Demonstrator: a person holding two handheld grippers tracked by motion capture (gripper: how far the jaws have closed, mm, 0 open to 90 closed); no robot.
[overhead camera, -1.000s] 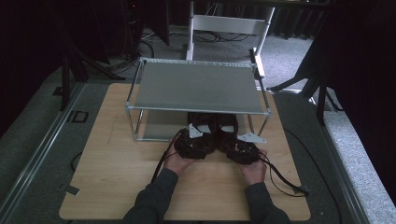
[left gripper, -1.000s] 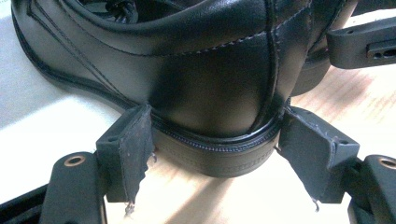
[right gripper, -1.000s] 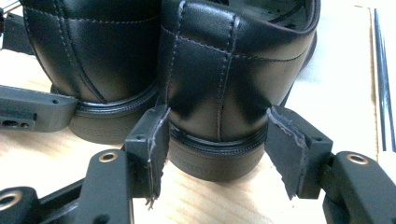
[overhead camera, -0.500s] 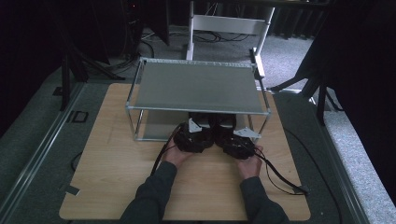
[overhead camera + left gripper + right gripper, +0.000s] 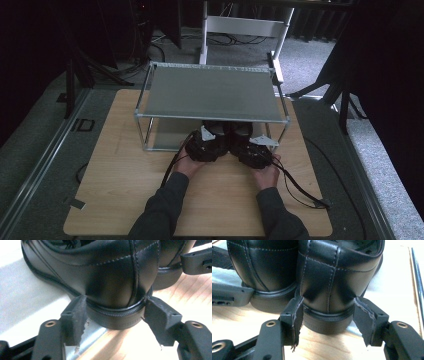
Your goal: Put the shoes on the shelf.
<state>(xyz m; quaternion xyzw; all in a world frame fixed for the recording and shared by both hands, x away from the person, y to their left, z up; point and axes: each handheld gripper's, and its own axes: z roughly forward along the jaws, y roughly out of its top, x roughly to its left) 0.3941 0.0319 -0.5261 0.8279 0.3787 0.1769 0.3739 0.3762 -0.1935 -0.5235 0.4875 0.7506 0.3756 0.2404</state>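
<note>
Both shoes have slid further under the rack [image 5: 210, 92] than a second ago. My left claw [image 5: 113, 312] pinches the left shoe [image 5: 105, 277] by its heel, my right claw [image 5: 327, 315] the right shoe [image 5: 337, 272]. Shelving looks nearly done.

Beyond your claws, past the table [image 5: 125, 200], a white chair [image 5: 245, 25] stands among cables [image 5: 150, 45] on grey carpet.

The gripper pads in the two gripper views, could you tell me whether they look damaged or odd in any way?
Yes. The left gripper has a torn, ragged pad beside the black shoe heel. The right gripper has frayed pads peeling at their edges against the other shoe.
</note>
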